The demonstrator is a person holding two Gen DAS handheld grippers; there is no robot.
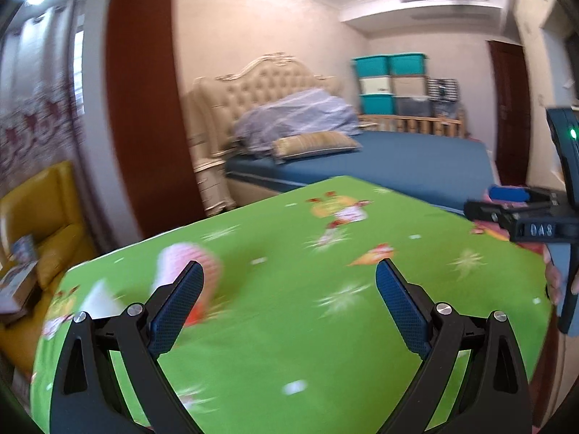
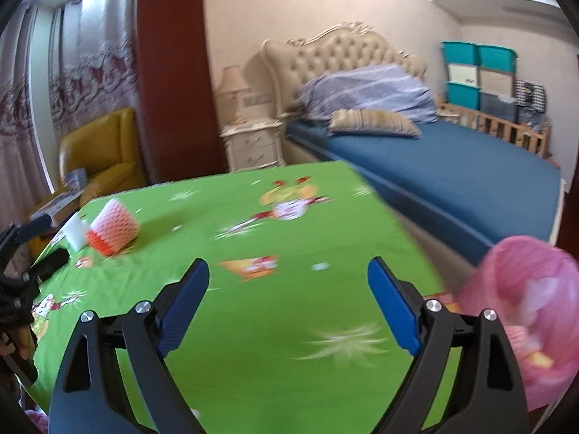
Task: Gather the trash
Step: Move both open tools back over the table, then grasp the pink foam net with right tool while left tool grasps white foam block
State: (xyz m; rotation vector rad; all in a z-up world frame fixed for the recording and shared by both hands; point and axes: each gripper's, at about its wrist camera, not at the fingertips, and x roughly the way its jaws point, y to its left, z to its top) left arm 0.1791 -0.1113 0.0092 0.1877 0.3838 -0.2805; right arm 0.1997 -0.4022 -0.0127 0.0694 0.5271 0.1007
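Right now both claws hang spread wide above the counter [image 2: 253, 325], which wears a bright green cartoon-printed cloth, and neither one grips anything. The left claw [image 1: 289, 275] points across the cloth, and just past its left finger [image 1: 181, 300] lies the pink-and-white foam net sleeve [image 1: 188, 264], blurred in that view, with a bit of orange beneath it. A white scrap [image 1: 96, 298] sits further left of the sleeve, close to the counter's edge.

From the right claw [image 2: 288, 271] the same sleeve [image 2: 115, 222] is well off to the front left, lying on its side with an orange piece [image 2: 99, 244] touching its near end and the white scrap [image 2: 76, 233] right against it. To the right of the right claw, at the counter's edge, a pink translucent bag [image 2: 532, 311] bulges with some pale bits inside; I cannot tell what they are.

Bare cloth lies between each pair of fingers, so nothing blocks the way to the sleeve. Beyond the counter stands a bed [image 2: 452, 166] with a blue sheet, a striped pillow [image 2: 372, 121] and a bundled duvet [image 2: 365, 90]. A cream nightstand [image 2: 253, 144] stands beside it, a yellow armchair [image 2: 97, 152] off to the left, and teal storage boxes [image 2: 477, 72] are stacked in the far corner.
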